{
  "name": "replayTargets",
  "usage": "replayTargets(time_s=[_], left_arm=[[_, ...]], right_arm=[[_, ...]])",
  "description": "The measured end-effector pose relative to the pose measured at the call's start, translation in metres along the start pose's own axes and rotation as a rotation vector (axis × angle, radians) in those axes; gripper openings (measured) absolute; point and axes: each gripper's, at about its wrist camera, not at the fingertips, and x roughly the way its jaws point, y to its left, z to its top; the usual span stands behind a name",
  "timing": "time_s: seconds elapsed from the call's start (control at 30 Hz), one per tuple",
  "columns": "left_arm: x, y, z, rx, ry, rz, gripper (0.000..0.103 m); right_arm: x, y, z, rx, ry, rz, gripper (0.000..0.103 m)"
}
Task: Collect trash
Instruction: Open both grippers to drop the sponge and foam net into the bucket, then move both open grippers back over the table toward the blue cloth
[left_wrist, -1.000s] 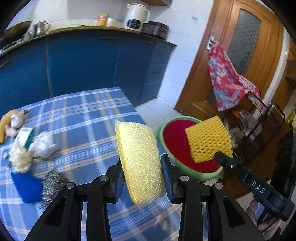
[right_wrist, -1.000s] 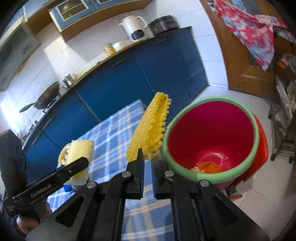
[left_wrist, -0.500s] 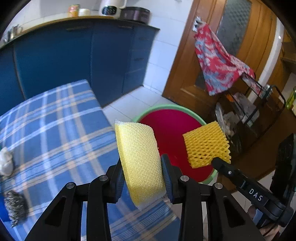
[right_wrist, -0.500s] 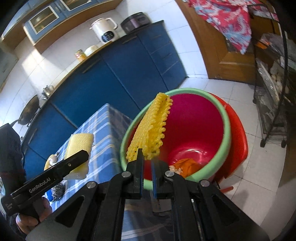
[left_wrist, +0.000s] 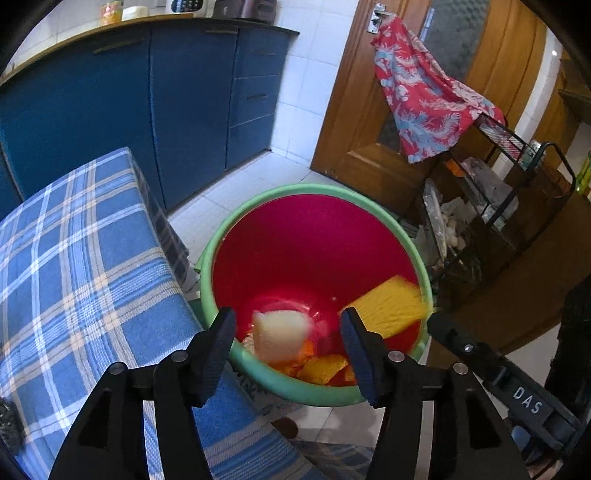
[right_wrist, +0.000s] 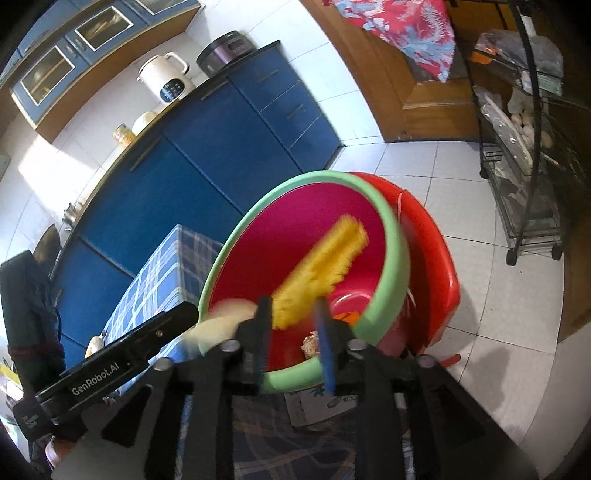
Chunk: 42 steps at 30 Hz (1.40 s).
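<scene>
Kitchen as I see it from both wrist views. Blue base cabinets (left_wrist: 155, 96) run under a dark countertop (right_wrist: 236, 77), which carries a white kettle (right_wrist: 166, 79) and a dark cooker (right_wrist: 225, 48). Glass-fronted wall cupboards (right_wrist: 74, 55) hang above white wall tiles (left_wrist: 295, 85). The floor (right_wrist: 443, 177) is pale tile, sunlit along the left wall. A wooden door (left_wrist: 369, 147) bears a red patterned cloth (left_wrist: 424, 99). Beside it stands a black wire rack (right_wrist: 524, 166). A blue checked tablecloth (left_wrist: 81, 258) covers the table.
</scene>
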Motion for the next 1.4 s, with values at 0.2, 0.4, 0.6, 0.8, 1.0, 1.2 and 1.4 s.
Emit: replayTargets(time_s=[0.2, 0.4, 0.6, 0.8, 1.0, 1.2, 1.4], left_arm=[[-0.007, 0.005, -0.002, -0.016, -0.006, 0.012, 0.06], [-0.032, 0.015, -0.008, -0.041, -0.041, 0.016, 0.06], [-0.06, 0.034, -0.021, -0.084, -0.062, 0.045, 0.06], [-0.091, 0.061, -0.037, -0.15, -0.089, 0.088, 0.06], [-0.12, 0.09, -0.055, -0.198, -0.119, 0.137, 0.06], [-0.139, 0.121, -0.07, -0.263, -0.125, 0.203, 0.06], [-0.155, 0.155, -0.085, -0.338, -0.131, 0.24, 0.06]], right_arm=[[-0.002, -0.003, -0.001, 0.006, 0.002, 0.004, 0.032], [-0.008, 0.009, -0.006, -0.025, 0.002, 0.021, 0.035], [-0.018, 0.026, -0.014, -0.052, -0.008, 0.04, 0.038], [-0.027, 0.051, -0.024, -0.092, -0.012, 0.067, 0.042], [-0.033, 0.079, -0.037, -0.143, -0.01, 0.094, 0.047], [-0.029, 0.108, -0.049, -0.188, 0.015, 0.119, 0.048], [-0.026, 0.131, -0.06, -0.233, 0.034, 0.133, 0.049]])
